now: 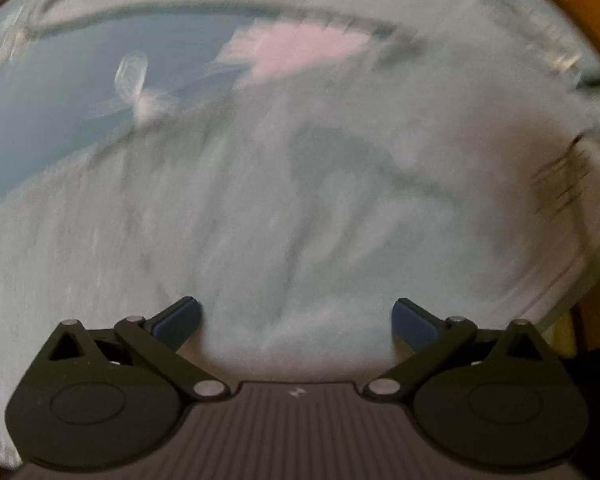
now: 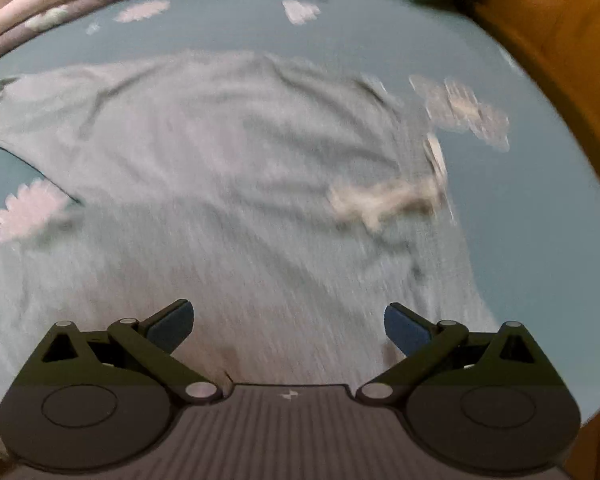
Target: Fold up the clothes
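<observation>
Grey knit garment (image 2: 228,168), prob. a T-shirt or light top, lies spread flat on the bed, over a teal sheet (image 2: 540,240) printed w/ pale pink flowers. Both views are motion-blurred, so seams and hems are hard to read. In the right wrist view the cloth fans out from directly under the right gripper (image 2: 286,326) toward the far side of the bed, w/ what looks like a sleeve reaching to the left edge of frame and a whitish tag or label (image 2: 384,200) near the garment's right border. Its long axis seems to run roughly away from the fingers (can't say which end is the collar). Right gripper is spread wide, nothing between the blue pads (image 2: 172,326), hovering over the near part of the fabric. Left gripper (image 1: 296,324) is likewise spread apart and empty, also w/ grey cloth right below and ahead of it; teal sheet shows at upper left there, plus a pink flower print (image 1: 300,46). Neither looks clearly nearer, since both sit over the near edge of the garment. Judging from this, the fold isn't started yet; next move likely needs each gripper to drop onto a near edge or corner and pinch. Beyond the sheet, a folded floral quilt (image 2: 60,4) lies at the far left and a wooden bed frame (image 2: 560,40) runs along the right.
</observation>
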Tool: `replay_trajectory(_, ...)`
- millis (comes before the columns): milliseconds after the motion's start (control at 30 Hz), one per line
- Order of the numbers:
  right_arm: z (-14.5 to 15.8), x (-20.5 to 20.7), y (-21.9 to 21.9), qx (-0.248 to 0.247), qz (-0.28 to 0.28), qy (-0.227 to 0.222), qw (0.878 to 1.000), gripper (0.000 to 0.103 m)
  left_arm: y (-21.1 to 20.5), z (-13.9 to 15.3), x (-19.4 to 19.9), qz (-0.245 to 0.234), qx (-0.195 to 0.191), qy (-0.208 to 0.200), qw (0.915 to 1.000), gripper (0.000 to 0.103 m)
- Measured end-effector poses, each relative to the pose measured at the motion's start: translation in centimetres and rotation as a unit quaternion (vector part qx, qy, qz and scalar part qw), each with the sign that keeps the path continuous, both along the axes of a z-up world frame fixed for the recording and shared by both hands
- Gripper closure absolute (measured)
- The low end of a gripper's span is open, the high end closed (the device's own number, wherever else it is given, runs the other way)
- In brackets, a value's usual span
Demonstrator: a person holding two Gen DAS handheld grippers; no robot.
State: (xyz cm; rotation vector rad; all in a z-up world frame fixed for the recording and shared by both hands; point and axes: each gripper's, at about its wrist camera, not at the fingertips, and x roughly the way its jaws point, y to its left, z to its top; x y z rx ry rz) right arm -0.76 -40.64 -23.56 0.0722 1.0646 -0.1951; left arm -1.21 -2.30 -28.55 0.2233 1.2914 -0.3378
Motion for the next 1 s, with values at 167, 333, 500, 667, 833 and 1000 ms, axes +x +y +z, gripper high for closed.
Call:
replay_trajectory(167,1.9,2.3,2.3,-0.013,0.03,-0.004,0.999,0.0,2.5,0.7,-1.6,-0.002,-0.008,0.015,0.9999,0.001)
replay_trajectory(333,2.6,2.7,6.3,-0.004,0.033,0.018,0.999,0.0,8.8,2.8,0.3,0.071,-0.001,-0.05,0.9962,0.001)
replay_trajectory(500,3.0,3.4,12.3,-0.001,0.032,0.023,0.999,0.0,18.5,3.9,0.8,0.175,0.035,-0.108,0.978,0.001)
replay_trajectory(667,3.1,4.1,18.4,0.006,0.004,0.014,1.0,0.0,28.3,2.4,0.8,0.286,0.035,-0.084,0.954,0.003)
replay_trajectory(833,3.2,3.7,23.9,0.026,0.025,0.03,0.999,0.0,33.7,1.5,-0.7,0.378,-0.081,-0.044,0.9213,0.011)
replay_trajectory(1000,3.5,3.8,26.7,0.023,0.084,0.043,0.995,0.0,35.4,0.3,-2.6,0.456,-0.202,-0.032,0.8659,0.025)
